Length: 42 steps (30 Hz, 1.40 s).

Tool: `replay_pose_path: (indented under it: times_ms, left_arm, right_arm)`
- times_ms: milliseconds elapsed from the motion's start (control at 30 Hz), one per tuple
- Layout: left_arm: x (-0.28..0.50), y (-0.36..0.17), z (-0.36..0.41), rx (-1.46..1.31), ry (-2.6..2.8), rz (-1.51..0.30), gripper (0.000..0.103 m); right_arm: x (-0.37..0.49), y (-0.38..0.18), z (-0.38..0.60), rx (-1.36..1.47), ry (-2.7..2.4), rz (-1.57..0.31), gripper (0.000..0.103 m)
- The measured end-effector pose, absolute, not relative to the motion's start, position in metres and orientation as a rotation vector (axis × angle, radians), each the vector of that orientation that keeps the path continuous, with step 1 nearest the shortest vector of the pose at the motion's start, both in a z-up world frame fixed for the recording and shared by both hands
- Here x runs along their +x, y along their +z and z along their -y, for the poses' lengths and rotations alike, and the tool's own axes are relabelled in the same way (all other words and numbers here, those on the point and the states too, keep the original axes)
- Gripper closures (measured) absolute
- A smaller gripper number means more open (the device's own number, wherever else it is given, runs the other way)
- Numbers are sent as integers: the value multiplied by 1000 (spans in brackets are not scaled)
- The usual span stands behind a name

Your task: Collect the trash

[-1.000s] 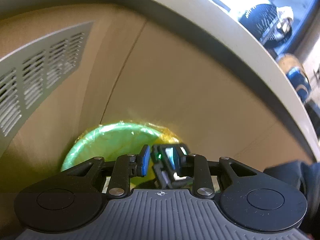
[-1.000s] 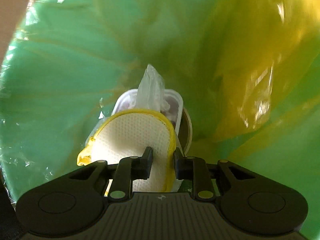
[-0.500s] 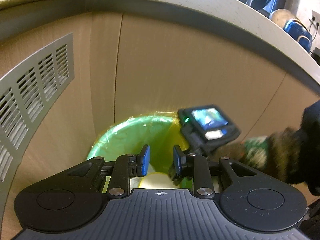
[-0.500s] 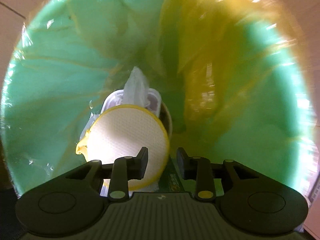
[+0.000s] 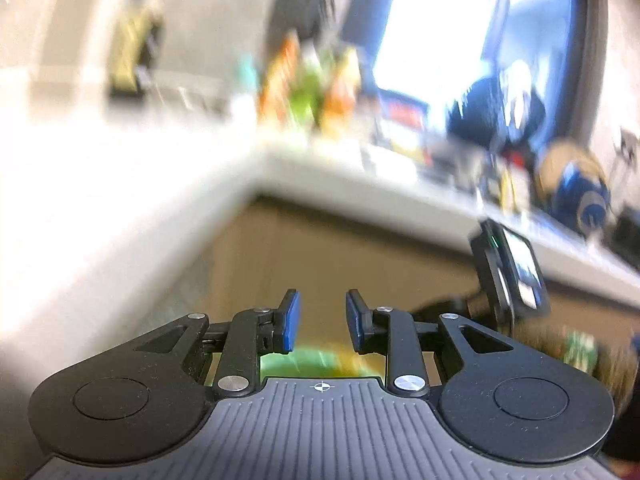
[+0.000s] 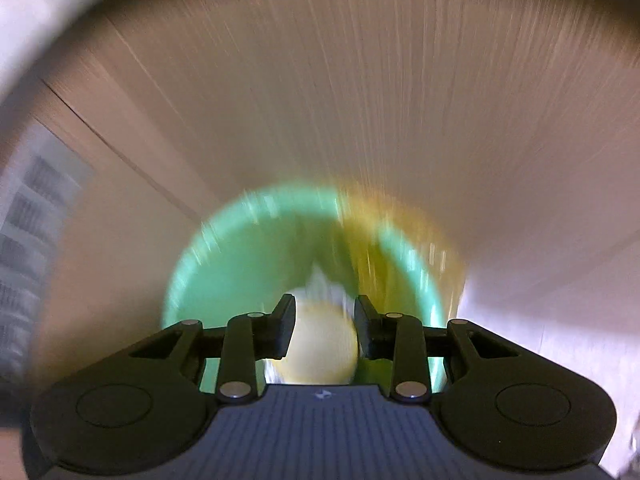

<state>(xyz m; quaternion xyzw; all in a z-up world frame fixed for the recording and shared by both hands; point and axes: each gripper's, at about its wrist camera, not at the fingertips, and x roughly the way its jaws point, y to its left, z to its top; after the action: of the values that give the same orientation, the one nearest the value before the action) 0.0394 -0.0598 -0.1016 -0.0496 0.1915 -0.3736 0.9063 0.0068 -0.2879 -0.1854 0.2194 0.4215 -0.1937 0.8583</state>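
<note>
Two grippers, both empty; the left gripper (image 5: 318,320) has its jaws spread with nothing between the blue pads, and the right gripper (image 6: 324,326) is likewise spread, clear of the trash below it. The trash, a round yellow-rimmed white item (image 6: 320,354) with a pale wrapper (image 6: 326,286) behind it, lies inside the green bin (image 6: 224,276), whose yellow liner (image 6: 372,240) lines its far right wall; the bin stands against the wooden cabinet front (image 6: 360,100). In the left view only a sliver of the bin (image 5: 316,362) shows under the fingers, below the pale countertop (image 5: 120,200) and its blurred clutter (image 5: 308,92). Both views are heavily motion-blurred; finer detail cannot be told. Judgement: the deposit looks complete and the step in hand is the withdrawal; lift straight up along the bin's axis, jaws kept apart, so no finger snags the liner or drags the item out; keep the two tools well apart and mind the countertop edge overhead.
</note>
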Motion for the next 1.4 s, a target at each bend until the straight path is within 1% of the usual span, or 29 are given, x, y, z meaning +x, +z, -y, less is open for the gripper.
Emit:
replay_pose_path:
  times_ms: [67, 133, 200, 267, 333, 367, 433, 567, 700, 900, 1167, 1400]
  left_arm:
    - [25, -71, 38, -104, -695, -299, 74]
    - [12, -48, 20, -89, -606, -217, 74]
    - [2, -28, -2, -77, -491, -158, 74]
    - [-4, -16, -16, -83, -389, -133, 74]
    - [-5, -10, -32, -113, -314, -143, 74]
    - [-6, -10, -39, -129, -290, -161, 74]
    - [-5, -13, -44, -147, -264, -199, 74]
    - [0, -26, -51, -152, -244, -268, 77]
    - [2, -34, -48, -128, -207, -287, 85]
    - [-2, -44, -39, -126, -150, -345, 85]
    - [-4, -47, -25, -27, -49, -335, 85]
    - [-1, -51, -20, -12, -68, -361, 85]
  right_arm:
    - [2, -146, 268, 367, -397, -740, 69]
    - [-3, -110, 243, 304, -355, -592, 54]
    - [-11, -81, 217, 274, -292, -453, 46]
    - [-18, -59, 191, 250, -224, -326, 44]
    - [-20, -45, 167, 234, -148, -245, 30]
    - [-17, -41, 155, 219, -105, -231, 28]
    - [-10, -32, 131, 157, -28, -238, 27]
    - [3, -31, 91, 88, 26, -253, 27]
    - [3, -35, 71, 88, 44, -257, 27]
    - [-12, -53, 61, 74, 38, -290, 27]
    - [-15, -64, 68, 96, 55, -327, 27]
    - [-17, -65, 68, 99, 61, -320, 27]
